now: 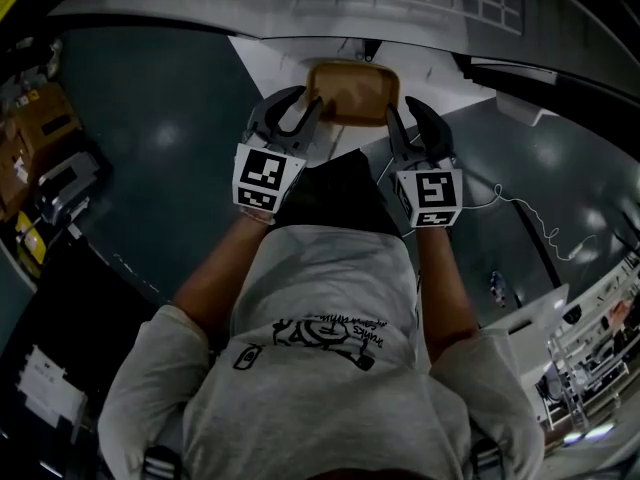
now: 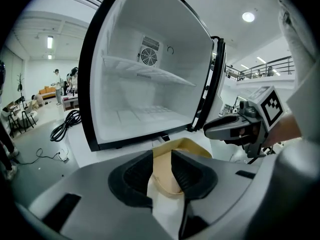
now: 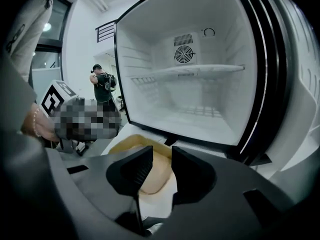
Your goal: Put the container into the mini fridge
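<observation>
One container (image 1: 348,93), two tongs (image 1: 305,108) (image 1: 395,118), one open fridge (image 2: 150,99)

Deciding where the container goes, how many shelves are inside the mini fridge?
1: a shelf spans the mini fridge's upper half, just below the fan. Any door shelves are hidden.

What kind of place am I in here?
Probably a lab or open workshop hall, not a kitchen: cables lie loose on the floor beside the mini fridge, and a railed mezzanine runs above.

Head view steeply down from above, gripper views close, facing mini fridge (image 2: 150,89), sharing container (image 1: 350,90)
</observation>
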The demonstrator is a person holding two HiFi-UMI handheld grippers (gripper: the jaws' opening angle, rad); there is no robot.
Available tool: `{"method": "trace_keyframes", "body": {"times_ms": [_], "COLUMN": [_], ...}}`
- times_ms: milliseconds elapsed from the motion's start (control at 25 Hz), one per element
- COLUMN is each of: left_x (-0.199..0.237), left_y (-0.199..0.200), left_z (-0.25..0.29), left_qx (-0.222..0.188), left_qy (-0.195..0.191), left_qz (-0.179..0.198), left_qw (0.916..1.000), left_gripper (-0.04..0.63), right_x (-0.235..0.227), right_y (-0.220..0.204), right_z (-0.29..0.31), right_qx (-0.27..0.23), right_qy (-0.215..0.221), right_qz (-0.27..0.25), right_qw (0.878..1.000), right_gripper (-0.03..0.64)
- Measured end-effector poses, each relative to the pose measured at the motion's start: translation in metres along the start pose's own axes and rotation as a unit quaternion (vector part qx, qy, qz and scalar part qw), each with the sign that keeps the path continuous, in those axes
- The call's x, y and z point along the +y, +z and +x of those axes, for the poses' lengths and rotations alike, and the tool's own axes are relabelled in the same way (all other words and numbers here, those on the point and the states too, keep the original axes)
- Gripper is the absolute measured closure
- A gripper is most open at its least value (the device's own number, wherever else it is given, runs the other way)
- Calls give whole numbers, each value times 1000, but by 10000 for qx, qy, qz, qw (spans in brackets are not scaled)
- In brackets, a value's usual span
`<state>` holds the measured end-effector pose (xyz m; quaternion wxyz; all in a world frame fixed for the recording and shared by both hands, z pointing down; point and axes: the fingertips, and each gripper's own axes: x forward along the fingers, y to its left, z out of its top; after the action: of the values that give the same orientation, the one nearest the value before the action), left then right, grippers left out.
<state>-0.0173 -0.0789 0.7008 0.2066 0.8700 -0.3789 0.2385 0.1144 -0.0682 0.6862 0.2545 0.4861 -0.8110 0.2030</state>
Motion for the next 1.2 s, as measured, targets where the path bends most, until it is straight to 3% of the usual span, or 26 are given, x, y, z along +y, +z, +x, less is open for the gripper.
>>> {"method": "trace_keyframes", "body": {"times_ms": [720,1200], "left_x": [13,7], "left_y": [-36,-39], "left_z": [20,22], "left_qx": [249,302], "left_qy": [59,-59], "left_qz": [-649,-668], "left_qw": [9976,9973], "left_gripper": [457,459], "right_x": [-10,-8], "right_y": [-56,-57], "right_z": [28,27], "right_qx": [521,525], "right_qy": [-119,-138], "right_qz": [257,328], "right_qw": [9982,9980], "right_gripper": [482,486]}}
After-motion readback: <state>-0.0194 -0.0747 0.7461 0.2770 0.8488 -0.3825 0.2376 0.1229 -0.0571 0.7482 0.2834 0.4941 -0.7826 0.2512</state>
